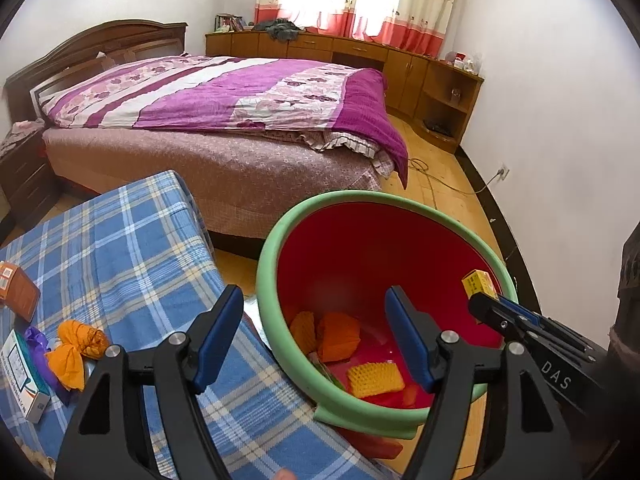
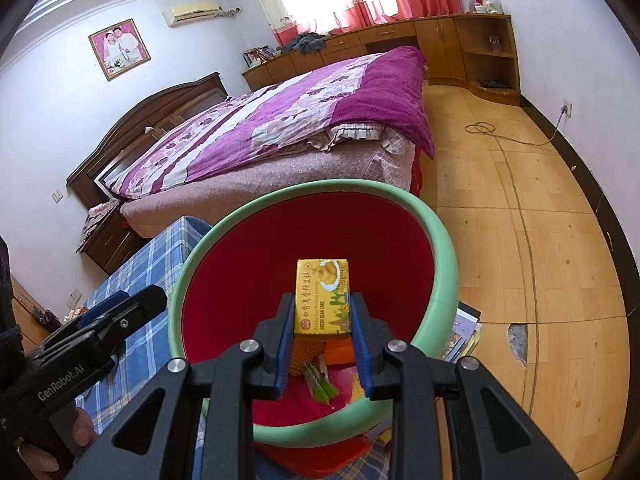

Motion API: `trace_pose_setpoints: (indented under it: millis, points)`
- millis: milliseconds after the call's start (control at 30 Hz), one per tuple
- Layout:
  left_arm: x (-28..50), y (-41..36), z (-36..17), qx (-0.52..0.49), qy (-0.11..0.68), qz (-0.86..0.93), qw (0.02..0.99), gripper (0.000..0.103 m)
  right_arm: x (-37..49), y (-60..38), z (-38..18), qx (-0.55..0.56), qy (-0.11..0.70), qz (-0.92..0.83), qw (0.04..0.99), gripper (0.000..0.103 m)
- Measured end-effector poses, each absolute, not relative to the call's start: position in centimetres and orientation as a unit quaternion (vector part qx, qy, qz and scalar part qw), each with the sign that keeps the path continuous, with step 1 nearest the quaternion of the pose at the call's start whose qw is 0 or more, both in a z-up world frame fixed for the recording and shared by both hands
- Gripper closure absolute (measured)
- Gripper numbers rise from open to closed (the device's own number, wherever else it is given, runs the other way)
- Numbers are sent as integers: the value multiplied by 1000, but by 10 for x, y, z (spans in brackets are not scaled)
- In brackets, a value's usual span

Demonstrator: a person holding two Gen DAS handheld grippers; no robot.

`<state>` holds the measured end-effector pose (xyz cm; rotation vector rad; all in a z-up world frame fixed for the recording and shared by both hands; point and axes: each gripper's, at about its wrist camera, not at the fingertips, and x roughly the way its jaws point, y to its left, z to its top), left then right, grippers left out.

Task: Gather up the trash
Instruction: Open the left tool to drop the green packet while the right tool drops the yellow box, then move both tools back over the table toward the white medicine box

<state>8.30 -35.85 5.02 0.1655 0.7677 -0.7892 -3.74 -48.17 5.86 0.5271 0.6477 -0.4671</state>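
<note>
A red bin with a green rim (image 1: 280,236) (image 2: 440,248) stands beside the table covered in blue plaid cloth (image 1: 132,248). Inside lie orange wrappers (image 1: 338,336) and a yellow foam net (image 1: 374,378). My left gripper (image 1: 312,320) is open over the bin's near rim, with nothing between its fingers. My right gripper (image 2: 322,312) is shut on a yellow cake box (image 2: 323,300), held above the bin's mouth; the box (image 1: 478,282) also shows at the right of the left wrist view. On the cloth lie an orange knotted wrapper (image 1: 76,346), a white medicine box (image 1: 24,376) and a brown box (image 1: 16,290).
A bed with a purple quilt (image 1: 224,92) stands behind the table and bin. Wooden cabinets (image 1: 360,56) line the far wall. A cable (image 2: 516,184) runs across the wooden floor. Papers (image 2: 466,332) lie on the floor right of the bin. A hand (image 2: 82,426) holds the left gripper.
</note>
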Motion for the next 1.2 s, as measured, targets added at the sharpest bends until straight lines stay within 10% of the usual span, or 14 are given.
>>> trace_pose_setpoints:
  millis: [1200]
  points:
    - [86,-212,65,-2,381,-263,887,30,-26,-422,79,258,312,-182,896,28]
